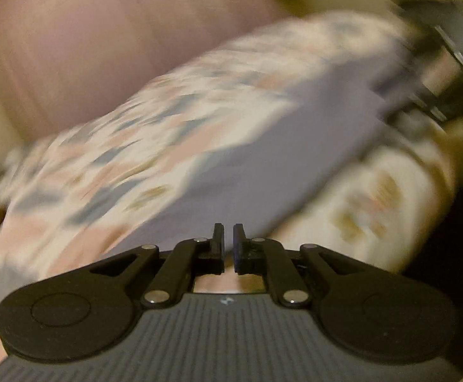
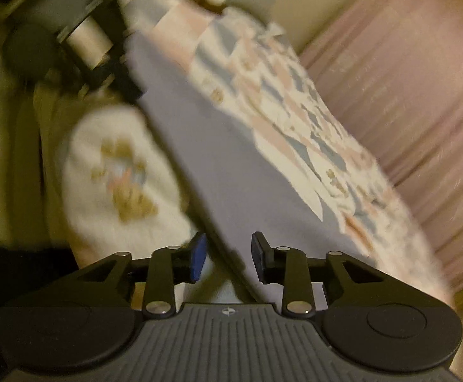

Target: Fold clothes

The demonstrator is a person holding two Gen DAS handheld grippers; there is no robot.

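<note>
A garment (image 1: 199, 146) with a pale lilac side and a pink, blue and cream patchwork print hangs stretched between both grippers, blurred by motion. My left gripper (image 1: 228, 232) has its jaws nearly together, pinching the garment's lower edge. In the right wrist view the same garment (image 2: 231, 146) runs diagonally, and my right gripper (image 2: 228, 242) has its jaws apart with the cloth's edge passing between them. The left gripper (image 2: 85, 41) shows at the upper left there. The right gripper (image 1: 435, 73) shows at the upper right of the left wrist view.
A cream garment with a bear print (image 2: 123, 172) lies below, also in the left wrist view (image 1: 368, 203). A pink curtain (image 2: 406, 89) hangs behind, and also shows in the left wrist view (image 1: 88, 47). A dark area (image 1: 454, 254) lies at the lower right.
</note>
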